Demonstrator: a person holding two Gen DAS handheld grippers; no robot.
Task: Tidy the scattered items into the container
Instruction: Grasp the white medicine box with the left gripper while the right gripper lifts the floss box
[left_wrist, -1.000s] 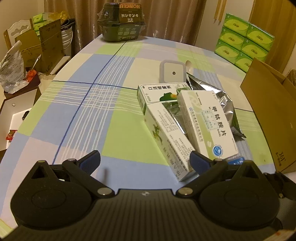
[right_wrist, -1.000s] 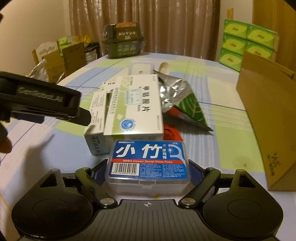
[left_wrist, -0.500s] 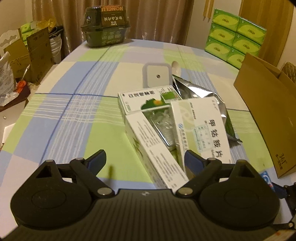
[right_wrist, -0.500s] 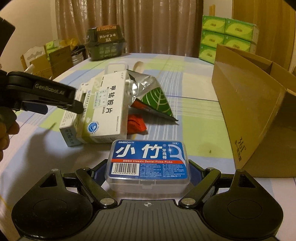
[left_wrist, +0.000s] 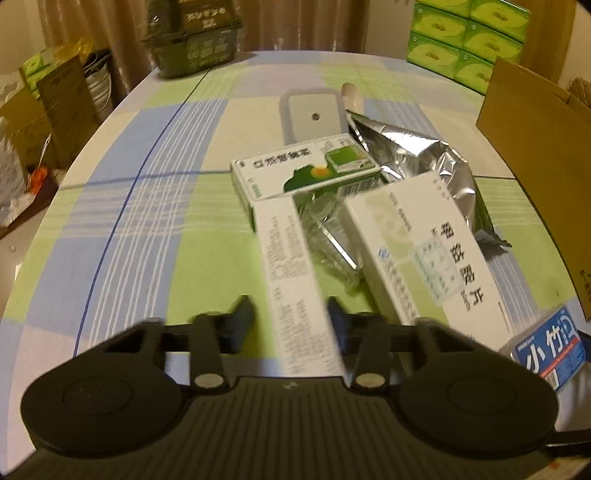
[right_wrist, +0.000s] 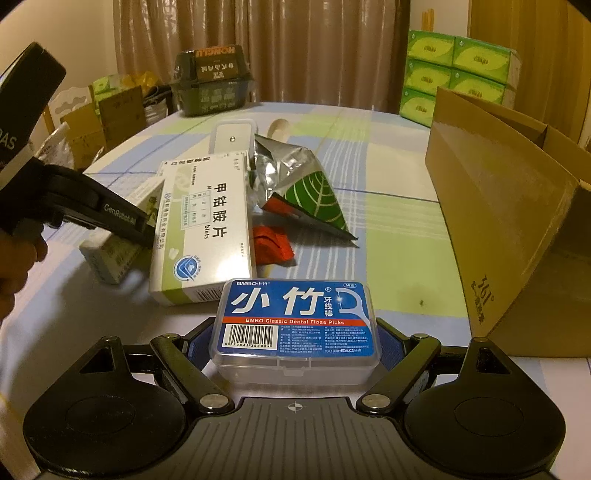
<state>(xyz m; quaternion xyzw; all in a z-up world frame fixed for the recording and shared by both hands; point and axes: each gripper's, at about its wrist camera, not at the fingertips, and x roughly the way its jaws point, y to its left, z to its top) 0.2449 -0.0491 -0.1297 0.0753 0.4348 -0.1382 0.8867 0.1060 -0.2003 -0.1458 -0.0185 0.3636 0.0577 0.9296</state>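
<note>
My left gripper (left_wrist: 290, 317) is shut on the near end of a long narrow white box (left_wrist: 291, 266), which lies on the checked tablecloth; the picture there is blurred. The right wrist view shows that gripper's finger (right_wrist: 110, 218) reaching in from the left onto the narrow box (right_wrist: 107, 258). My right gripper (right_wrist: 295, 343) is shut on a blue dental floss pick case (right_wrist: 295, 314), held just above the table. The open cardboard box (right_wrist: 498, 221) stands to the right.
Left in the pile are a larger white medicine box (right_wrist: 207, 229), a green-and-white box (left_wrist: 303, 170), a foil bag (right_wrist: 295, 177), a red scrap (right_wrist: 273, 247) and a white lidded tub (left_wrist: 314, 114). A dark basket (right_wrist: 214, 81) sits at the far edge. Green tissue packs (right_wrist: 458, 74) are stacked behind.
My left gripper moved forward and down over the narrow white box and its jaws closed on it. The right gripper shifted a little early on, then held still with the floss case.
</note>
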